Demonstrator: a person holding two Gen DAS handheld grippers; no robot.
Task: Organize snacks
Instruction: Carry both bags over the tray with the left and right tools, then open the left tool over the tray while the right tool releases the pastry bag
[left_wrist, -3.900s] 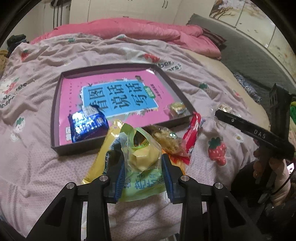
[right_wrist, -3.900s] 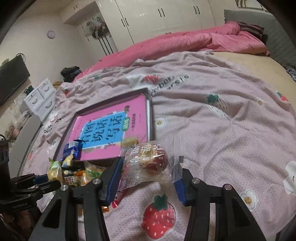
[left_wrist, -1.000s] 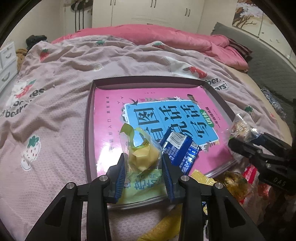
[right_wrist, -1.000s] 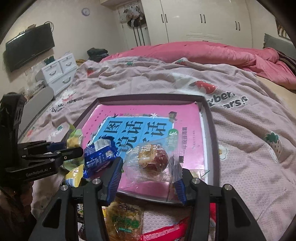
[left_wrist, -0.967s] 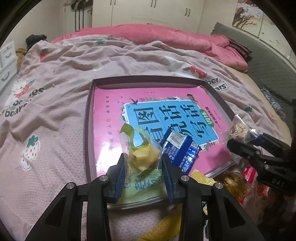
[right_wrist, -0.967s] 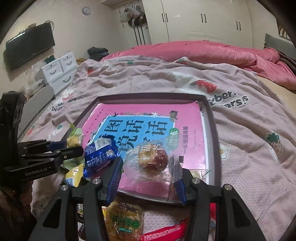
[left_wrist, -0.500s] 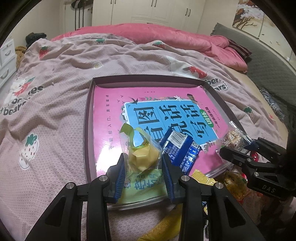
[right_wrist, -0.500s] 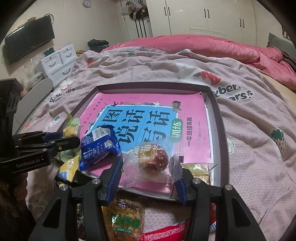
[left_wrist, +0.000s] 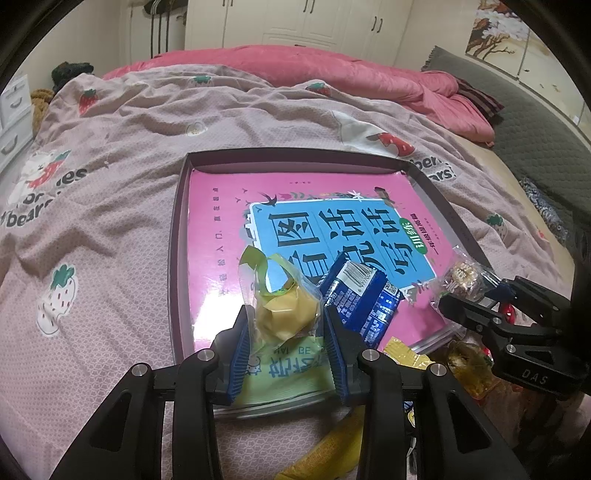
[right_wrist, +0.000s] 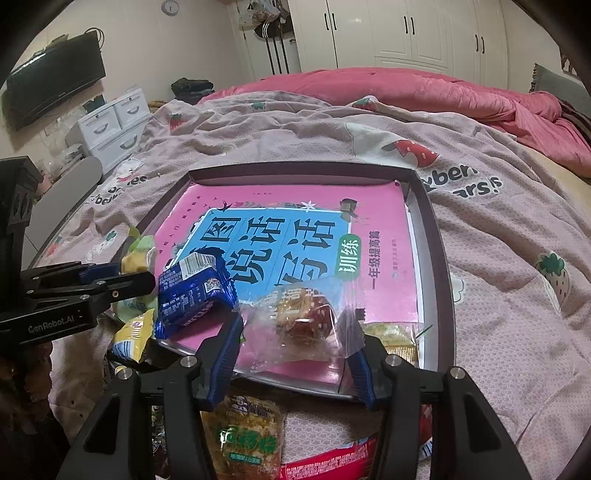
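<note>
Over tray (left_wrist: 177, 236) | left claw (left_wrist: 284, 339) pinches green-yellow packet (left_wrist: 284, 314) | right claw (right_wrist: 295, 343) pinches clear packet (right_wrist: 303, 317)

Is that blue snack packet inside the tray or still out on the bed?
Inside. The blue snack packet lies on the pink book within the tray's dark rim.

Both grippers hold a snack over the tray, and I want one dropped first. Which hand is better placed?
Right, probably. Right gripper holds its clear-wrapped pastry over the tray. Left gripper grips the green packet at the near rim.
</note>
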